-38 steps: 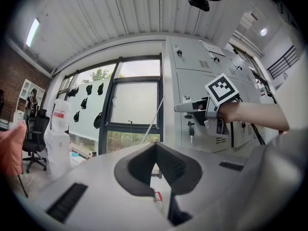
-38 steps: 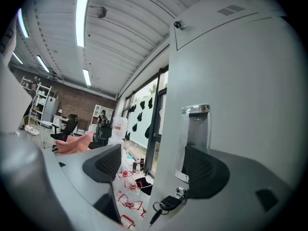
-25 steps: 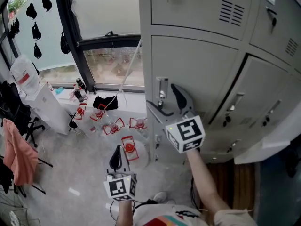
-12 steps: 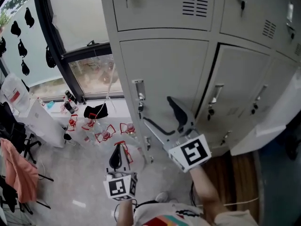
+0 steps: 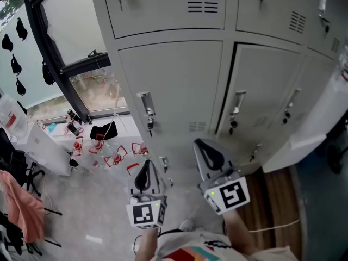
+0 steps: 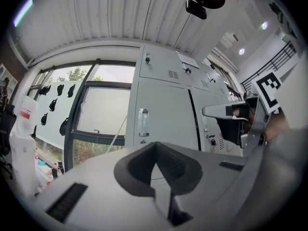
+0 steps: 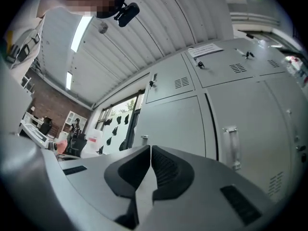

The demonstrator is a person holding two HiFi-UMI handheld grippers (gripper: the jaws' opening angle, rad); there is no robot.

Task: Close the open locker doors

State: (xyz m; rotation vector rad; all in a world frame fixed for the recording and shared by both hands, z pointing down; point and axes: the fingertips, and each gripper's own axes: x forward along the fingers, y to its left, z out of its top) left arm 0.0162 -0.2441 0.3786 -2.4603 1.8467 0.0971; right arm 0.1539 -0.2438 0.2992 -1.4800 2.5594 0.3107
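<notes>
A bank of grey lockers fills the head view. The lower-left door (image 5: 179,80) lies flush, with its handle (image 5: 145,109) at its left edge. A dark gap runs along the left edge of the middle door (image 5: 263,86). At far right a pale door panel (image 5: 321,118) stands swung out towards me. My right gripper (image 5: 209,155) hangs below the left door, clear of it. Its jaws have closed to shut (image 7: 150,165) with nothing between them. My left gripper (image 5: 144,176) is low and to the left, shut and empty (image 6: 154,163).
Several bottles with red fittings (image 5: 114,154) stand on the grey floor under the window (image 5: 65,37). A white cabinet (image 5: 38,143) and a pink cloth (image 5: 22,205) are at left. A strip of wooden floor (image 5: 272,200) lies before the right lockers.
My right gripper has drawn back and down from the left door's handle, and its jaws went from open to shut. The head view has swung right. The left gripper barely moved.
</notes>
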